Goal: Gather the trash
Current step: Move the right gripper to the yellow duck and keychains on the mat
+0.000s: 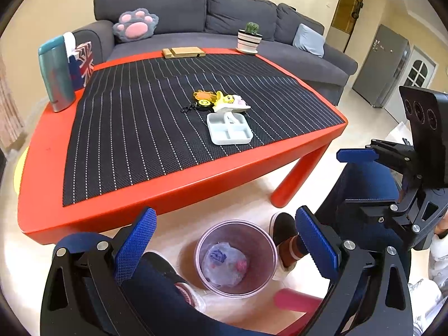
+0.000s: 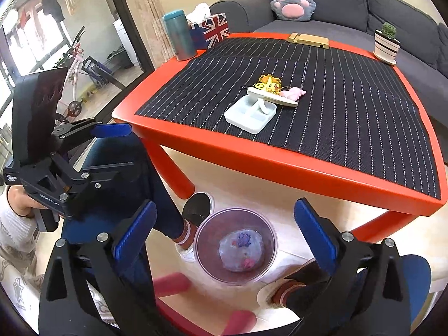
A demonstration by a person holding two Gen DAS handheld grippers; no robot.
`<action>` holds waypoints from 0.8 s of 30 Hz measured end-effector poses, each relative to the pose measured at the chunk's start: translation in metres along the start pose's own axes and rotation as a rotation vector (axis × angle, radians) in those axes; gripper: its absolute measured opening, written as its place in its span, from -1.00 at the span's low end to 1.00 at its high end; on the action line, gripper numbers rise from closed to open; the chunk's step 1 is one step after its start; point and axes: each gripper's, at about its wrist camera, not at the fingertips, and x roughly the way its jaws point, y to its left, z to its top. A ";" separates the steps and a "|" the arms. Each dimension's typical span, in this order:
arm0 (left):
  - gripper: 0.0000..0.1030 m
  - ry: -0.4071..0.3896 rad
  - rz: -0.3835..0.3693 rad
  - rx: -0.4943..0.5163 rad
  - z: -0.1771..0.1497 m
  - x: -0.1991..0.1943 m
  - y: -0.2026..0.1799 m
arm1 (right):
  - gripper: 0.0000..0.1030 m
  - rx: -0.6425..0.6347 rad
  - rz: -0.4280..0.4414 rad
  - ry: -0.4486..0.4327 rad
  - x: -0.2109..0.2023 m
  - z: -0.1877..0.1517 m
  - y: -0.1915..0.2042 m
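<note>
A crumpled bluish plastic wad lies inside the clear round bin on the floor, directly below the right gripper, whose jaws stand wide and empty; the left gripper hovers equally open.

Red table under striped black mat; clear trash bin on pale floor.

Red table (black mat, white pinstripes)
</note>
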 end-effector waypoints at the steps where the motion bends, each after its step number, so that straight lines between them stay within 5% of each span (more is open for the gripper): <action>1: 0.85 0.000 0.000 0.000 0.000 0.000 0.000 | 0.89 0.001 0.000 -0.002 -0.001 0.000 -0.001; 12: 0.85 0.001 -0.005 -0.003 0.006 0.004 0.003 | 0.89 0.018 -0.010 -0.023 -0.007 0.011 -0.010; 24: 0.85 -0.004 -0.008 0.024 0.030 0.010 0.002 | 0.89 -0.006 -0.040 -0.054 -0.013 0.059 -0.024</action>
